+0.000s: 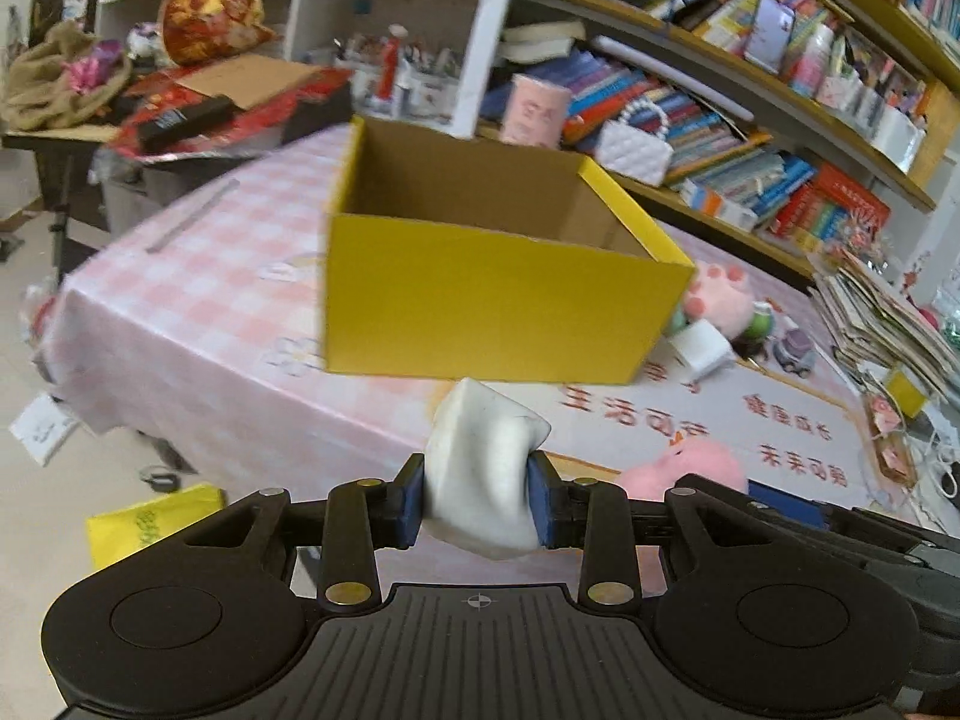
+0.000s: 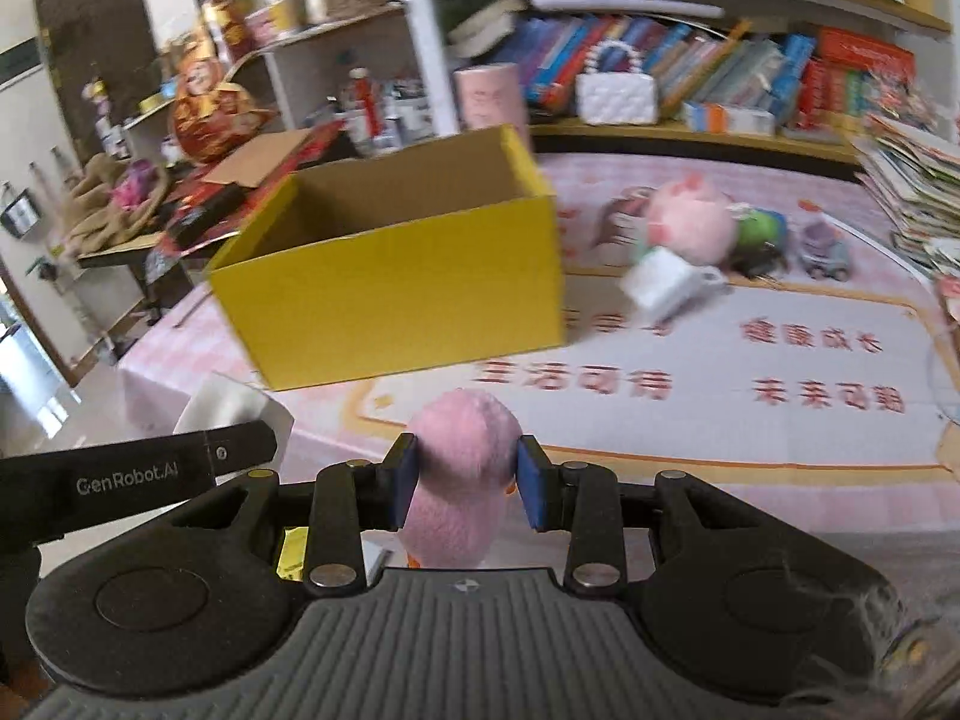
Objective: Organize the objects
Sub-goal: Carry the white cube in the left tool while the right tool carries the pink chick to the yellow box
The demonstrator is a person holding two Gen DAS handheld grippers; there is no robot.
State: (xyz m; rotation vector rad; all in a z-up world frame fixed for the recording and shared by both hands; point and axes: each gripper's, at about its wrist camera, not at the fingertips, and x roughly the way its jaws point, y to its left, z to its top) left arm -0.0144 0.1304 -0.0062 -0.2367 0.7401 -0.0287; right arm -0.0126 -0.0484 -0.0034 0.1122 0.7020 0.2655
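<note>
Left gripper (image 1: 477, 495), bottom centre of its view: fingers pinch a white block (image 1: 483, 468), which dents under the pads; judged soft, light, foam-like. Right gripper (image 2: 465, 483), bottom centre: fingers pinch a pink plush (image 2: 462, 480), compressible, light, unlikely to slip. Both are held across the middle, a sound hold. The yellow box (image 1: 480, 306) stands open at mid-frame on the bench (image 1: 180, 312); further toys (image 2: 690, 222) lie right of it.

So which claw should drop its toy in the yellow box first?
Probably the left. Its claw holds the white squishy toy squarely facing the box. The right claw, holding the pink plush, sits off toward the box's corner.
</note>
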